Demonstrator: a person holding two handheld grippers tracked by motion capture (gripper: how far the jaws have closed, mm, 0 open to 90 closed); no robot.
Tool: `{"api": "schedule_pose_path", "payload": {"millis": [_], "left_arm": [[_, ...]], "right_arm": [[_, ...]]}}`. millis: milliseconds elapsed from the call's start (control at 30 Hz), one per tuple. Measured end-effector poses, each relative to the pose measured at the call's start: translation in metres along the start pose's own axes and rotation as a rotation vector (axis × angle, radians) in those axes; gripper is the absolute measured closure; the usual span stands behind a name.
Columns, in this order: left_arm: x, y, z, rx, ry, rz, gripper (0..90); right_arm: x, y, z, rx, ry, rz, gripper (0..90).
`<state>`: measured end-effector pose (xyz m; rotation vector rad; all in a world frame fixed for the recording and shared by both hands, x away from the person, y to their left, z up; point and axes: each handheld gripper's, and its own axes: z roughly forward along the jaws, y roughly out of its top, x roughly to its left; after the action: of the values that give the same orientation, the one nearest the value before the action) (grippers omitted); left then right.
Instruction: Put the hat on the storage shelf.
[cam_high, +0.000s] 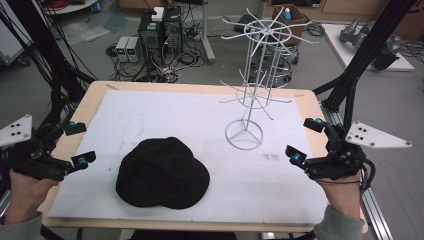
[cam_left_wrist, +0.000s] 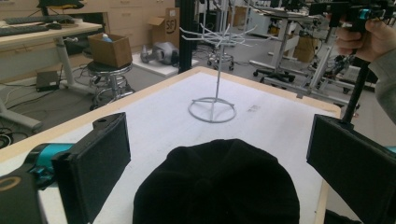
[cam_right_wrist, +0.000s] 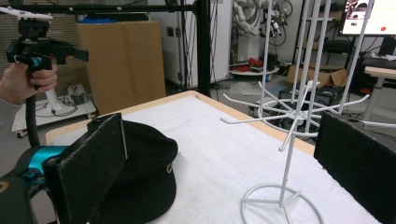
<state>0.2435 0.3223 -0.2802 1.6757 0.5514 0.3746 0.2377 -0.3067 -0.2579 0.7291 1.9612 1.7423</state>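
Black cap (cam_high: 162, 173) on table between left gripper (cam_high: 78, 144), right gripper (cam_high: 305, 140).

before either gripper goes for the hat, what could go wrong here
1. The black cap lies soft and flat on the white mat; an open gripper could pinch just a fold, or catch the mat too.
2. The white wire rack is tall on a small ring base; pushing the cap onto a prong could tip or slide it.
3. The right gripper sits near the prongs and could snag one.
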Motion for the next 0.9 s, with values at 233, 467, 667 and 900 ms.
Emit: {"api": "schedule_pose_path", "payload": {"millis": [233, 467, 667, 900], "left_arm": [[0.004, -0.003, -0.001, -0.001, -0.014, -0.023, 6.5], [0.008, -0.011, 0.010, 0.031, -0.019, -0.028, 6.4], [0.004, -0.015, 0.022, 0.050, -0.043, -0.037, 6.4], [-0.003, -0.022, 0.048, 0.091, -0.060, -0.025, 6.4]], "right_arm": [[0.001, 0.000, 0.001, 0.003, 0.005, -0.001, 1.4], [0.001, -0.001, 0.005, 0.009, 0.004, 0.000, 1.4], [0.003, -0.001, 0.008, 0.014, 0.010, -0.003, 1.4], [0.005, -0.002, 0.008, 0.016, 0.012, -0.010, 1.4]]}}
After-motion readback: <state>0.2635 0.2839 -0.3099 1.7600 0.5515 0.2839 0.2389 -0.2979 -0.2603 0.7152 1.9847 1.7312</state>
